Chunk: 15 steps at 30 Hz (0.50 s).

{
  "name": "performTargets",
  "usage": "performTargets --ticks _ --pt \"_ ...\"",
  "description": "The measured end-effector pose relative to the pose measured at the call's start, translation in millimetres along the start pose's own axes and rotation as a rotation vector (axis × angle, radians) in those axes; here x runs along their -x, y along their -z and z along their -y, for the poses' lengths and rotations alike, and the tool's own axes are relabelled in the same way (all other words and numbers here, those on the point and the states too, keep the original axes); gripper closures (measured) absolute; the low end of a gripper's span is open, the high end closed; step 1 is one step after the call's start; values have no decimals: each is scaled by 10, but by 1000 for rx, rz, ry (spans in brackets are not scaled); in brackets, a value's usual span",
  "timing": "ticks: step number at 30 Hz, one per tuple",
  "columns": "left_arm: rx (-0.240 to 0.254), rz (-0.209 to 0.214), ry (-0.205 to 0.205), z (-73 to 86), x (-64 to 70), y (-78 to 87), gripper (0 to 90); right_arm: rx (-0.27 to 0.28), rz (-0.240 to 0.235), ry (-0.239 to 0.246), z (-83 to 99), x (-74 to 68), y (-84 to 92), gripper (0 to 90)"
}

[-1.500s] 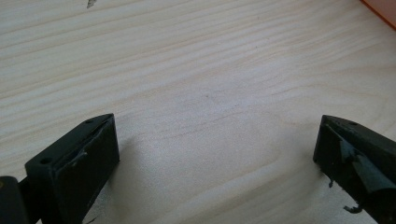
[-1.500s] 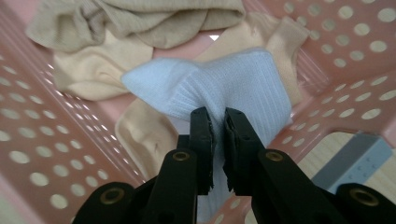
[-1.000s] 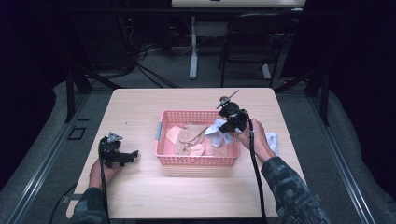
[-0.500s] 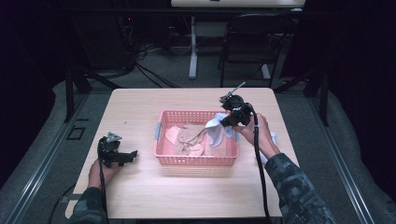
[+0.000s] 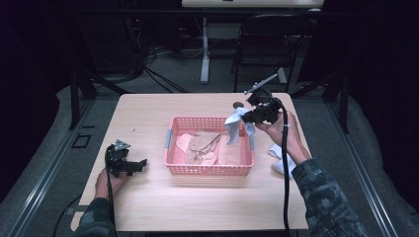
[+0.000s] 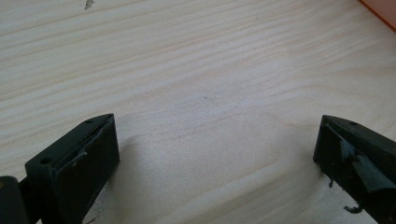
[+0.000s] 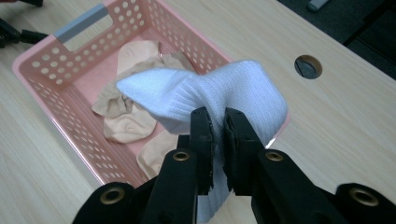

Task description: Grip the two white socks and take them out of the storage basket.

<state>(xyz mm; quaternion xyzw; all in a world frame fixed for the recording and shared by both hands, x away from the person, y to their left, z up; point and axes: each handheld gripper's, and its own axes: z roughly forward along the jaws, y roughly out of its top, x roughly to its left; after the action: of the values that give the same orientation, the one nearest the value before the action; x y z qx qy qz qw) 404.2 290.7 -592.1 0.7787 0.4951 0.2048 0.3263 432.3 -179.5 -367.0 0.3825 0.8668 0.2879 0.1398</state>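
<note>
Compared with a second ago, the right gripper now sits higher above the right end of the pink basket, and the white sock hangs from it, clear of the tan socks lying inside; it looks like a lift out of the basket, so the sock is probably headed for the table, perhaps beside the other white sock by the right forearm. In the right gripper view the jaws are pressed together on a fold of the white sock, which bulges out ahead of the fingertips and drapes below them. The left gripper rests on the table left of the basket, unmoved, jaws spread with bare wood between them.
</note>
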Motion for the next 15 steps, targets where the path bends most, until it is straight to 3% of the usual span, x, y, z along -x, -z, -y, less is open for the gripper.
performTargets --ticks 15 --pt "-1 0 0 0 0 1 1 78 33 -9 -49 94 404 823"
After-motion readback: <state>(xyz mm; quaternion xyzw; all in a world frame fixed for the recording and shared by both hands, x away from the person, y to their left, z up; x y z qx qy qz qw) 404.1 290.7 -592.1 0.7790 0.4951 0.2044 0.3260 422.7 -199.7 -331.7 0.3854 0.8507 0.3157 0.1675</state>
